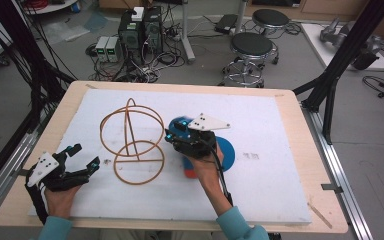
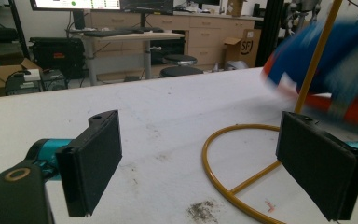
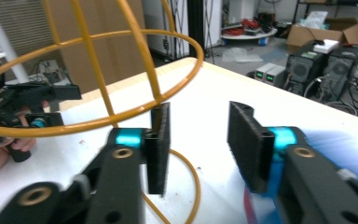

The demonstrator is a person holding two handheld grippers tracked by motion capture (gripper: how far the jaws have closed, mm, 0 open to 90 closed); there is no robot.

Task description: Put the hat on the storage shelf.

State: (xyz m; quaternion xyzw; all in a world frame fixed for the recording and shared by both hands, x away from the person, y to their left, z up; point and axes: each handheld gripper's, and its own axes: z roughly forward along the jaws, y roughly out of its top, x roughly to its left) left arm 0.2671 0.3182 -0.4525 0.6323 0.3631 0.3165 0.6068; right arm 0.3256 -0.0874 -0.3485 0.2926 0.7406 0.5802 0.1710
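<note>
A yellow wire frame (image 1: pixel 132 127), two rings joined by an upright rod and a hoop, stands left of centre on the white board (image 1: pixel 260 190). My right gripper (image 1: pixel 175 137) hovers just right of it, above a blue plate (image 1: pixel 227 152) with an orange piece (image 1: pixel 191 173) at its near edge. In the right gripper view its jaws (image 3: pixel 198 135) stand partly apart with nothing between them, and the wire frame (image 3: pixel 74 125) is close ahead. My left gripper (image 1: pixel 86 155) rests open at the board's near left corner. Its jaws (image 2: pixel 209 154) are wide apart and bare, facing the frame's base ring (image 2: pixel 206 161).
The board lies on a wooden table (image 1: pixel 305 150). Dark smudges mark the board (image 2: pixel 201 211). Beyond the far edge stand stools (image 1: pixel 251 47), computer boxes (image 1: pixel 140 30) and cables. Black frame struts (image 1: pixel 345 55) rise at the right. My left gripper (image 3: pixel 32 100) shows through the wire frame.
</note>
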